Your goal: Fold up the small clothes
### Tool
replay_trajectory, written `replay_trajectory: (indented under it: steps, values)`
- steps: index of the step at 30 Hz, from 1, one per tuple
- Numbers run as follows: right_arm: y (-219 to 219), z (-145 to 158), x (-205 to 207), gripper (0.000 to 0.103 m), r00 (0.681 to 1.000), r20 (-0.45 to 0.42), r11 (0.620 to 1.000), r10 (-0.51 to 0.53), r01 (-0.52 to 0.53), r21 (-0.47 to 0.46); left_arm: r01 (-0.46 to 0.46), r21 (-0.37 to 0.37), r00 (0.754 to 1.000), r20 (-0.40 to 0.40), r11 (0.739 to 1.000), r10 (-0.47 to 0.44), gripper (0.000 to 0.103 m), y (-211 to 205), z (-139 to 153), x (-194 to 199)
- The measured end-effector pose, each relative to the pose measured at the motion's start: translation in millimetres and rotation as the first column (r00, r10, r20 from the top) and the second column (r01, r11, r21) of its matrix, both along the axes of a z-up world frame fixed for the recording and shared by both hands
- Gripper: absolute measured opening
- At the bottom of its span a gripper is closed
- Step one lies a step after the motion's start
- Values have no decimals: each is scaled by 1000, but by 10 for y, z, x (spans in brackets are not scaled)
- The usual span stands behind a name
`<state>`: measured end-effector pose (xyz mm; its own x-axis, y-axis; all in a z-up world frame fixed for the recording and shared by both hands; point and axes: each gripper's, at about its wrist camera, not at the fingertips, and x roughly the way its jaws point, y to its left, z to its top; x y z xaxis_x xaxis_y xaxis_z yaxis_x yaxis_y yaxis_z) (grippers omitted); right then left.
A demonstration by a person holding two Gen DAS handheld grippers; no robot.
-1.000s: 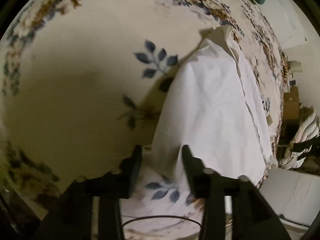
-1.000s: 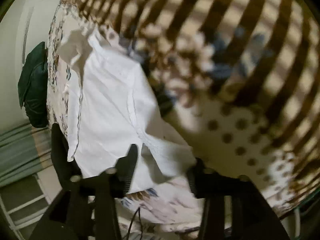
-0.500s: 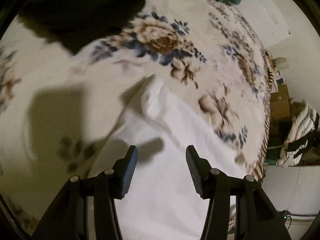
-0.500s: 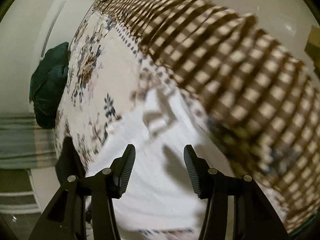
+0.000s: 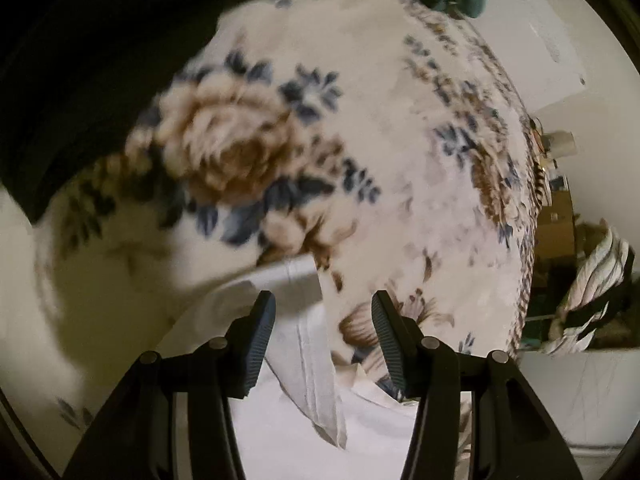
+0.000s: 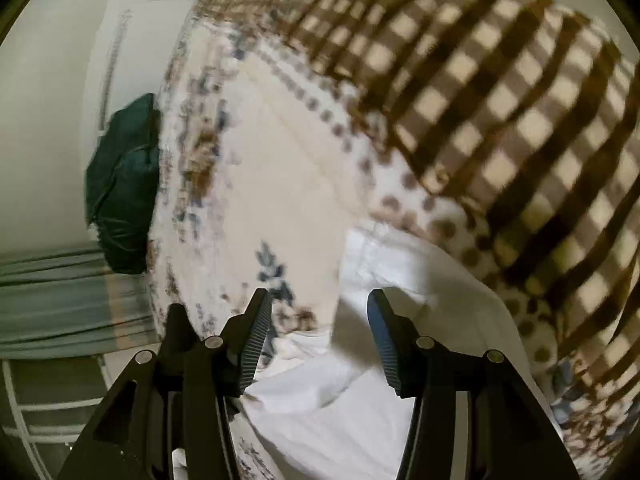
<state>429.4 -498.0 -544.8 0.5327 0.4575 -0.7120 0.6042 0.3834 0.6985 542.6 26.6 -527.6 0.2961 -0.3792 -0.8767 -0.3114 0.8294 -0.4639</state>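
Where checks (image 6: 500, 92) end, a white garment (image 6: 360, 408) rests on floral bedding (image 5: 400, 184).

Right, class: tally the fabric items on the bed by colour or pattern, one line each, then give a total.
White garment: 1
Floral blanket: 1
Brown checked blanket: 1
Dark green bundle: 1
Total: 4

Readable text: I find none in either wrist view.
Labels, brands, numbers: I can make out none; the surfaces are blurred.
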Motion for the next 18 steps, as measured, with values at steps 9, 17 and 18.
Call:
replay_trajectory:
  steps: [9, 17, 18]
  values:
    - [561, -101, -274, 53, 970, -152, 982, 191, -187, 41, 48, -34, 988, -145, 998, -52, 48, -107, -119, -796]
    - [748, -374, 405, 53, 988, -25, 983, 154, -151, 104, 23, -118, 995, -90, 993, -34, 48, -559, -300, -223]
    - [702, -310, 485, 53, 992, 25, 988, 123, -124, 91, 19, -115, 998, -54, 993, -25, 48, -557, -247, -121]
